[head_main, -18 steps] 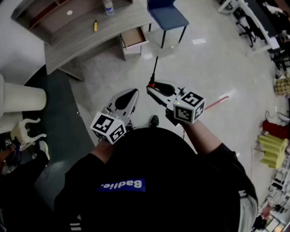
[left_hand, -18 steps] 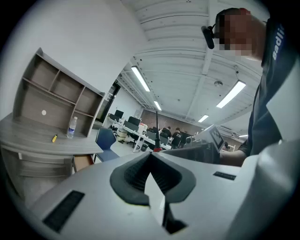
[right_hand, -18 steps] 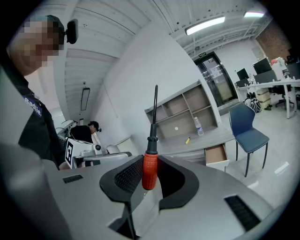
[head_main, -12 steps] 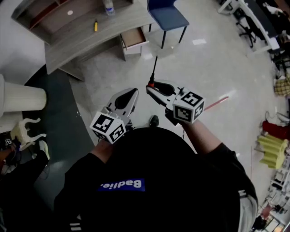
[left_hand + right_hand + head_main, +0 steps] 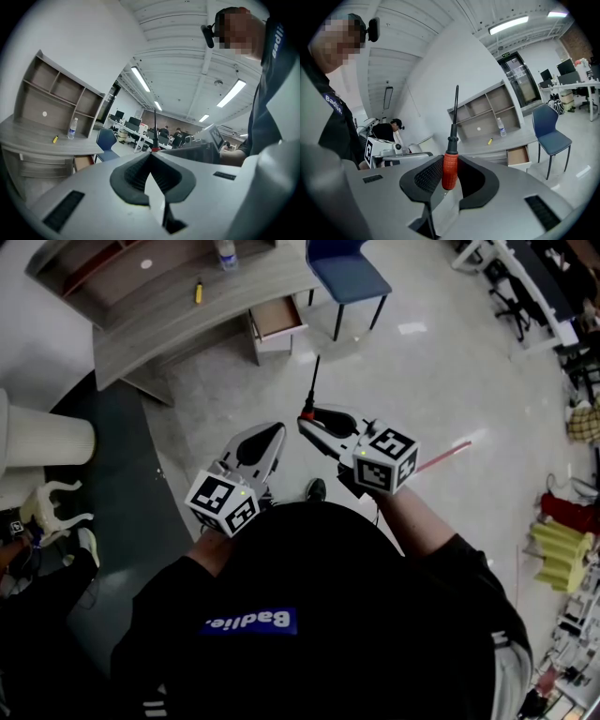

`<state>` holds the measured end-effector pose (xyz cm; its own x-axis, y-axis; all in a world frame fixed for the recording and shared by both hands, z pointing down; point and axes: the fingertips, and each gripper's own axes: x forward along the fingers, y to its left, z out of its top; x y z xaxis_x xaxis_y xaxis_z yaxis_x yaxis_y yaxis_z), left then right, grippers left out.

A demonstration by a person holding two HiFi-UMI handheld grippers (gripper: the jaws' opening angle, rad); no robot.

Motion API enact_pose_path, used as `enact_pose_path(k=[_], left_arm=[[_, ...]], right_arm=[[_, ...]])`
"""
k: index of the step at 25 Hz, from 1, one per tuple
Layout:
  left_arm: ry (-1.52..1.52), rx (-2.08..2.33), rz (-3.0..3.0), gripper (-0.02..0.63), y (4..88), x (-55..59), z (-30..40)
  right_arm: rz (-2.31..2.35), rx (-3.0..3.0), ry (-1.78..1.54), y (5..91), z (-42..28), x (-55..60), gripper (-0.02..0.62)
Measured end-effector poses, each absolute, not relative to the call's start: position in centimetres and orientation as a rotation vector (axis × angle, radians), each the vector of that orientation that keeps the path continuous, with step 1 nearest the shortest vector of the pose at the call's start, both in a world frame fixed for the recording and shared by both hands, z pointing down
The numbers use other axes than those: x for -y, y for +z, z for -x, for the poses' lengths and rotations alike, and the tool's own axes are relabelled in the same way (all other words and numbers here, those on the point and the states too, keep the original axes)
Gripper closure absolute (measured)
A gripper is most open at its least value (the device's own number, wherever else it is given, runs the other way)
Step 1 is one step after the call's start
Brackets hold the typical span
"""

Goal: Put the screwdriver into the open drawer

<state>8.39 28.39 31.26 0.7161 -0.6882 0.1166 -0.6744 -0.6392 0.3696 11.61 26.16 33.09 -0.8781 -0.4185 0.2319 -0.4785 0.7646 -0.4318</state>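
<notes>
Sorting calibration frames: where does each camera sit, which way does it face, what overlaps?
Head view: on the person's head, facing steeply down at the floor; shows torso, forearms, left gripper, right gripper.
Left gripper view: on the left gripper, facing along its shut jaws toward the desk; torso at right.
Right gripper view: on the right gripper, facing along jaws clamped on the screwdriver; torso at left.
Shared: all three see the open drawer.

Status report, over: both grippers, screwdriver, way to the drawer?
Right gripper shut on screwdriver, shaft out front. Left gripper shut, empty. Drawer open, across the floor; chair beside it, not blocking.
</notes>
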Motion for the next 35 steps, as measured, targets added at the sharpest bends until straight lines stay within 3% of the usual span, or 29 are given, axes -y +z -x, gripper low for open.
enact_pose_path(k=[25,35], left_arm=[[-0.093,1.212,-2.464,0.604,31.5,-25.3,-12.0],[-0.124,1.223,-2.454,0.604,32.0,-20.6,-9.2]], right_arm=[[-0.560,2.844,0.750,34.0,-14.6,-22.0,0.480],[-0.564,2.811,0.764,35.3,-12.6,-18.1,0.480]])
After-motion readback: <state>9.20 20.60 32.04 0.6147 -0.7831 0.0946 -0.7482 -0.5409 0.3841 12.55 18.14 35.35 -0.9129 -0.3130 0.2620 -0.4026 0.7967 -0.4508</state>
